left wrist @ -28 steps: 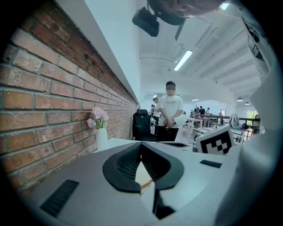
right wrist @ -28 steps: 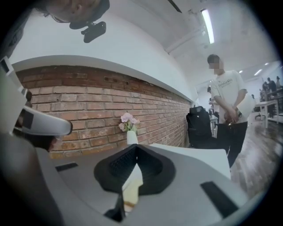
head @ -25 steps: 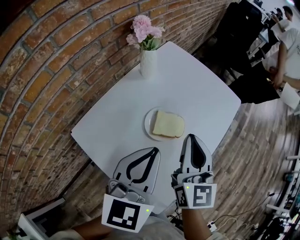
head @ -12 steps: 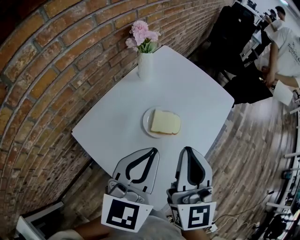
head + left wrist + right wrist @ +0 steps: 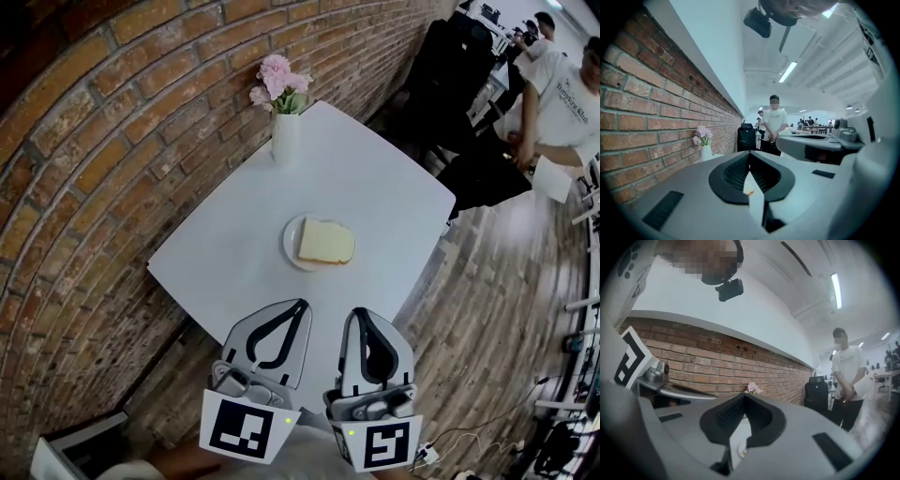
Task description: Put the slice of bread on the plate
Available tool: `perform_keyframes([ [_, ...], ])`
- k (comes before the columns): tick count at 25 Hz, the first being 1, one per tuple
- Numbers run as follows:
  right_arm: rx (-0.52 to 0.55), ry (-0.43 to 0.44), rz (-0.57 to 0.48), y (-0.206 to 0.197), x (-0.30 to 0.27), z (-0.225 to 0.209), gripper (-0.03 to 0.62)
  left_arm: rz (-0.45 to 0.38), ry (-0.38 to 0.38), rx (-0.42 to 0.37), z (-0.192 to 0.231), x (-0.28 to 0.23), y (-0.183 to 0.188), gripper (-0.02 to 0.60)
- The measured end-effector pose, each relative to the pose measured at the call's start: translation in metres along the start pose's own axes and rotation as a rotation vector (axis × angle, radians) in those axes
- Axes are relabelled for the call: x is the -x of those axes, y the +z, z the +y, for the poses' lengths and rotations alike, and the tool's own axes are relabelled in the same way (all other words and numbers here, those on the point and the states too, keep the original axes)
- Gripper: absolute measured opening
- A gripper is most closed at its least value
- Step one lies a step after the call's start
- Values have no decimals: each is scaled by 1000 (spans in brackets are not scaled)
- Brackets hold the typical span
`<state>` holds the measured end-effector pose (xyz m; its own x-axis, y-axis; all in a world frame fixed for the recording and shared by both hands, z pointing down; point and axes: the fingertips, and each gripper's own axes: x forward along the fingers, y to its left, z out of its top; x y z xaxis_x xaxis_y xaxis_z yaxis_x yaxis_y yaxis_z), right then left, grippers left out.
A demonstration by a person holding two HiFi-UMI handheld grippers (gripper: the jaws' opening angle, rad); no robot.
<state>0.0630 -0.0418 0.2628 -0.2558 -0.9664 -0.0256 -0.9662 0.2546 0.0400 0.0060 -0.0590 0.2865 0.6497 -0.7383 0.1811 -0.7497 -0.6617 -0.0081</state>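
A pale slice of bread [image 5: 326,242] lies flat on a small white plate [image 5: 290,247] in the middle of the white table [image 5: 384,183]. Both grippers hang side by side at the table's near edge, short of the plate and touching nothing. My left gripper [image 5: 302,304] is shut and empty, its tips meeting. My right gripper [image 5: 360,314] is shut and empty too. In the left gripper view the left gripper [image 5: 749,153] has its jaws together, pointing roughly level across the room. The right gripper [image 5: 744,396] looks the same in the right gripper view.
A white vase of pink flowers [image 5: 284,131] stands at the table's far corner against the brick wall [image 5: 112,159]. A black bag or chair [image 5: 459,66] and a standing person [image 5: 558,94] are beyond the table on the right. Wooden floor [image 5: 487,309] surrounds the table.
Both grippers have pulled back from the plate toward the near edge, the right one further. The bread and plate have stayed put.
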Motion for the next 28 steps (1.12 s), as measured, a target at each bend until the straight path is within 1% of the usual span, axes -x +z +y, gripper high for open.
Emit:
perform_keyframes([
  [7, 5, -7, 18, 2, 18, 9, 6, -17, -4, -9, -9, 19, 5, 9],
  [12, -41, -3, 51, -6, 25, 14, 6, -20, -8, -18, -14, 28, 6, 9],
  [20, -38, 16, 64, -3, 30, 22, 6, -36, -15, -30, -20, 34, 12, 9],
  [24, -28, 26, 66, 1, 31, 26, 6, -40, -14, -15, -21, 36, 13, 9],
  [28, -21, 27, 74, 2, 32, 25, 6, -49, -20, -21, -23, 36, 16, 9],
])
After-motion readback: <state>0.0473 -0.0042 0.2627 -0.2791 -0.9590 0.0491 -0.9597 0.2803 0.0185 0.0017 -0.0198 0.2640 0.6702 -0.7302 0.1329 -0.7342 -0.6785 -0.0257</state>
